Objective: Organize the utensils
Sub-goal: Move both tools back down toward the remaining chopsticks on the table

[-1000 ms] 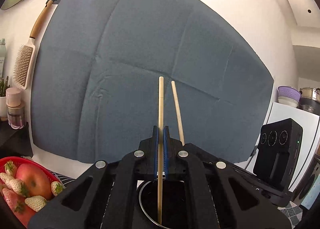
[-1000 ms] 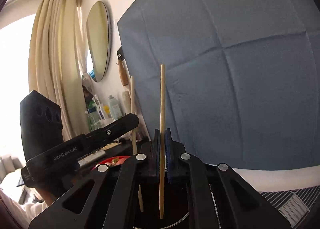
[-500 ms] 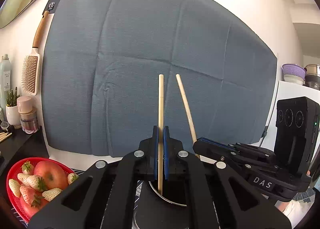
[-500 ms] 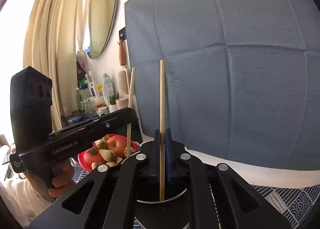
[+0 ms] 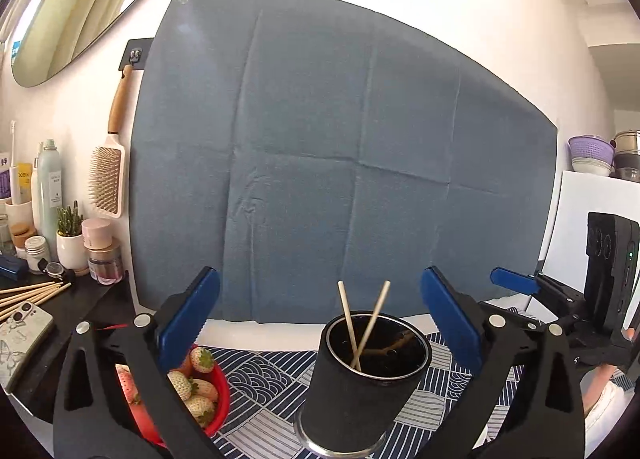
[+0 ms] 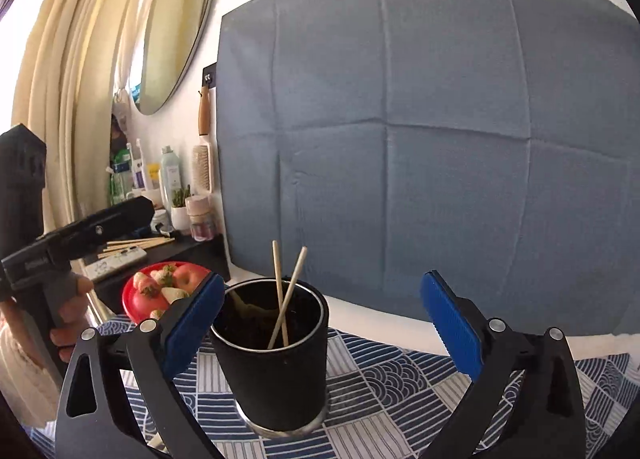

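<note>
Blue cloth point(image 5: 344, 163) on white wall, patterned tabletop point(image 6: 400, 391), black cup point(image 5: 360, 383) holding two crossed chopsticks point(image 5: 362, 323), left gripper point(image 5: 320, 311) and right gripper point(image 6: 322, 311) just opened wide, nothing clamped, red fruit bowl point(image 6: 140, 295) beside cup.

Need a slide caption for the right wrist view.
Right gripper open over black cup holding two crossed chopsticks.
</note>
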A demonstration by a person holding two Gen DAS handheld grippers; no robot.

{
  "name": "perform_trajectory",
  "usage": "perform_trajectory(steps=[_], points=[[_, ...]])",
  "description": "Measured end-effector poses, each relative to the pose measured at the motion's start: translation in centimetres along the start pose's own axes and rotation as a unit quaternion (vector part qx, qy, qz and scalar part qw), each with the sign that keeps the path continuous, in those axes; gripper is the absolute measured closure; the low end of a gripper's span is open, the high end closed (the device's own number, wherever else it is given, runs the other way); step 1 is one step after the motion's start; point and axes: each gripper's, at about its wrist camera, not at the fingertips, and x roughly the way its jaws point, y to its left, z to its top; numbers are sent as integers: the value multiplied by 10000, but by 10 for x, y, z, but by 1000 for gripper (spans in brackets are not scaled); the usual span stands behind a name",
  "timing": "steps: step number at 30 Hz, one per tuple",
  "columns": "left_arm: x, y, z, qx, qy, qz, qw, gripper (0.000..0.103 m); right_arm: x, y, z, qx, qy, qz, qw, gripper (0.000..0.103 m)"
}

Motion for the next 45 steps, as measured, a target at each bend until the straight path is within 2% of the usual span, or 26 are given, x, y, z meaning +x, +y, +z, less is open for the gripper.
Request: perform_trajectory(steps=[5,14,19,27,37,45], points=[[-20,-3,3,215,65,177,9996,6,-16,4,-5,-76,74,-130,9999,8],[-38,-10,-5,207,547,220,9980,6,-46,5,-13,-98,156,-369,9991,8],[-39,-12,-15,83,1016,234,9945,6,-59,1,-20,-1,244,-418,9988,8],[-31,-10,-39,-81,1792,468,9827,6,-68,-2,-36,17,577,-636,9963,8],[-18,-8,-76,-501,3031,293,9512,6,-61,-8,-64,66,1363,-840,9871,8],[-10,-13,-104,-786,3966,273,9142,6,-55,-16,-91,317,2047,-719,9757,8]])
